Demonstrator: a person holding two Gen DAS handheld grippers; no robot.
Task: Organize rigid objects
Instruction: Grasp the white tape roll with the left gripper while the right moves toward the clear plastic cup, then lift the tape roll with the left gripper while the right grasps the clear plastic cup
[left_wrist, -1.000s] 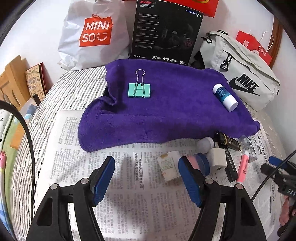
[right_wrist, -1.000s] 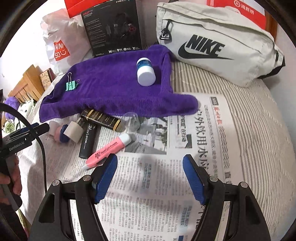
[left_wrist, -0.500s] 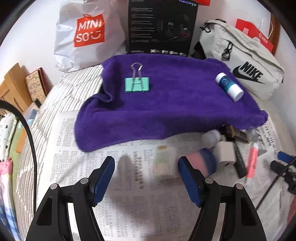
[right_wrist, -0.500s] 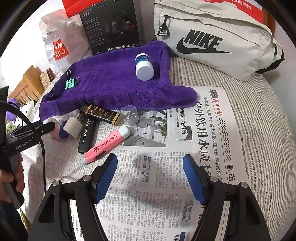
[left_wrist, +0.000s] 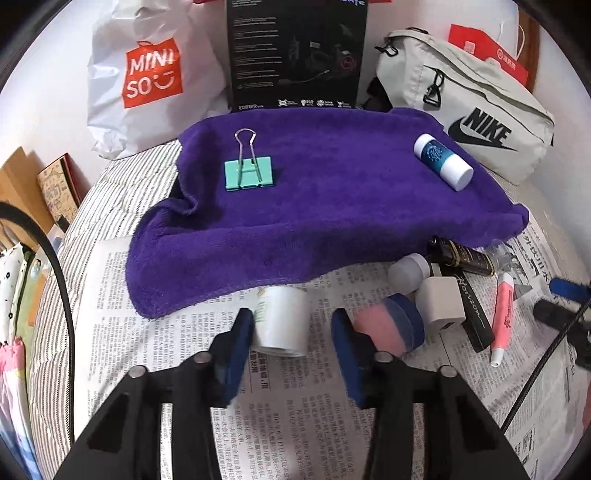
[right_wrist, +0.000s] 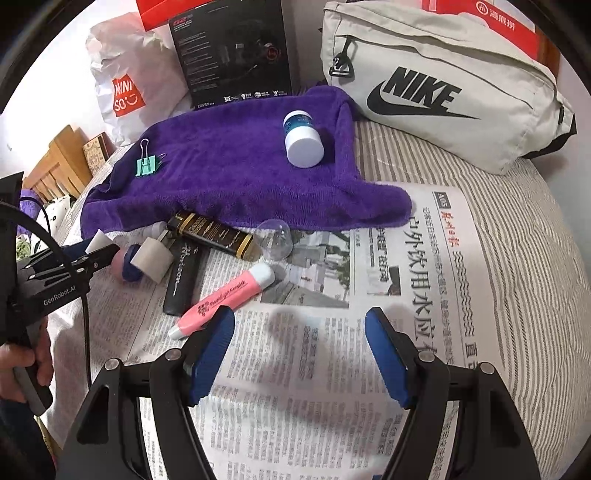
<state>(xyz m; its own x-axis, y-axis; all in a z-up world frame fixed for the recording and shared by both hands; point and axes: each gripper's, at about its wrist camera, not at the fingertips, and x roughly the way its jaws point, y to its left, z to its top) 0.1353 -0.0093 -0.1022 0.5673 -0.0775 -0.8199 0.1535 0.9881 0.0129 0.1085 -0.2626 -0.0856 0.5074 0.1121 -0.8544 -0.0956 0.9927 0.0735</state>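
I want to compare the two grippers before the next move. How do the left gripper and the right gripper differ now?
The left gripper has just been closing, with a small white cylindrical bottle between its blue pads; the right gripper stands wide open with nothing between its pads. The left gripper is beside the purple towel; the right gripper is over bare newspaper. Both have blue pads.

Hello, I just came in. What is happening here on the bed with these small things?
A person is sorting small objects with two hand-held grippers. The left hand-held gripper has just been closing around a small white bottle on the newspaper; its right pad does not seem to touch the bottle yet. The right hand-held gripper hangs open above bare newspaper. A green binder clip and a blue-and-white bottle lie on the purple towel. Other items wait beside the towel.
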